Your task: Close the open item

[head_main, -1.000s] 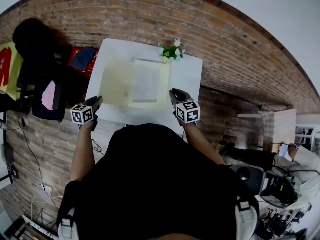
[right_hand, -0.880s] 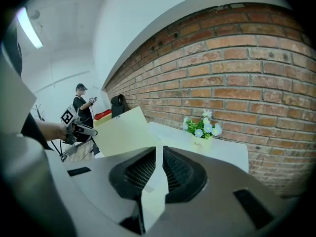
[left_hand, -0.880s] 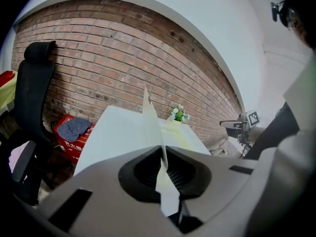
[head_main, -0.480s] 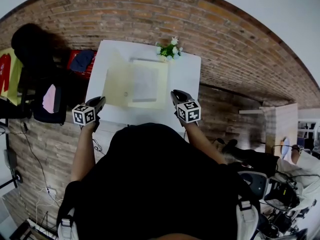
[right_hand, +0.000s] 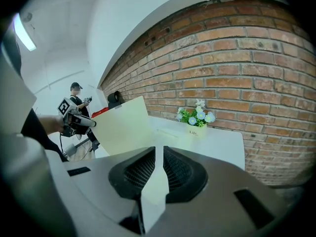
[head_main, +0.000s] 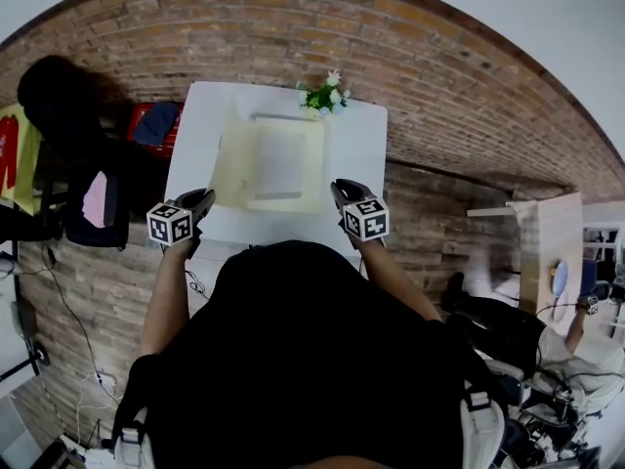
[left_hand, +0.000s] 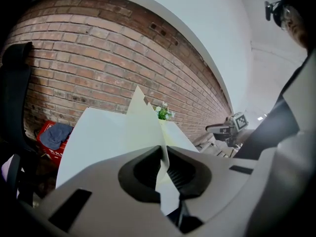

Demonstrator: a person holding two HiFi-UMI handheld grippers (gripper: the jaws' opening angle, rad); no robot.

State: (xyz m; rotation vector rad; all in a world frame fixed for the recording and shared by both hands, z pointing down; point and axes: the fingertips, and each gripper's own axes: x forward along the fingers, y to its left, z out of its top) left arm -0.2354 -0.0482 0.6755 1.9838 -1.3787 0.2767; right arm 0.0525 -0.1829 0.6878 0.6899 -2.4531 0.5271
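Note:
A cream folder (head_main: 278, 164) lies open on the white table (head_main: 363, 145). Its left cover (head_main: 229, 159) stands raised off the table, and my left gripper (head_main: 203, 197) is shut on that cover's near edge. In the left gripper view the cover (left_hand: 143, 125) rises straight out of the closed left gripper (left_hand: 162, 149). My right gripper (head_main: 339, 186) is at the folder's near right corner. In the right gripper view a cream strip of the folder fills the narrow slit of the right gripper (right_hand: 159, 149), and the raised cover (right_hand: 123, 127) stands at the left.
A small pot of flowers (head_main: 324, 94) stands at the table's far edge, against the brick wall. A red crate (head_main: 151, 123) and a dark chair (head_main: 68, 154) stand left of the table. Someone sits at a desk far right (head_main: 576, 311).
The left cover lay flat a second ago; it now stands up, narrower in the head view. My left gripper has moved right and slightly up with it. The right gripper has barely moved.

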